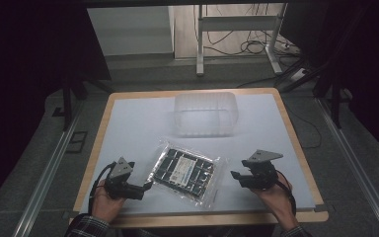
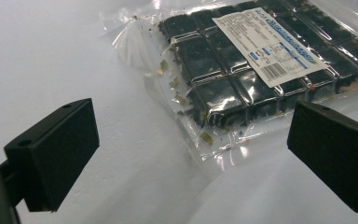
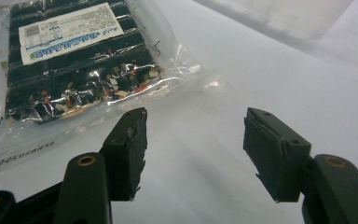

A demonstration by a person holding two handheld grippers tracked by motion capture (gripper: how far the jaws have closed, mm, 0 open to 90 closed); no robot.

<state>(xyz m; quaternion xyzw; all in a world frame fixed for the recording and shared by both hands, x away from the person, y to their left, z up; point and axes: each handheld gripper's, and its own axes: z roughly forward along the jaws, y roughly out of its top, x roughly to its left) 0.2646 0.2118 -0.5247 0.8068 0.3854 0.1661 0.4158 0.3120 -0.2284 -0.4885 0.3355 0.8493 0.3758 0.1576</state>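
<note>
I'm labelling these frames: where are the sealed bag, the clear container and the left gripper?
sealed bag (image 1: 186,171), high view, on its white label.
clear container (image 1: 205,114), high view, on its front wall.
left gripper (image 1: 147,187), high view, between its jaw tips.

Left gripper (image 1: 145,187) is held in the left hand (image 1: 106,205) at the near left, jaws pointed right and set wide apart; nothing is gripped between them. Right gripper (image 1: 234,175) is held in the right hand (image 1: 276,195) at the near right, jaws pointed left, also spread with nothing gripped. Both forearms are brought in from the bottom edge, a plaid sleeve (image 1: 86,227) seen on the left one. The grippers are kept well apart, facing each other.
</note>
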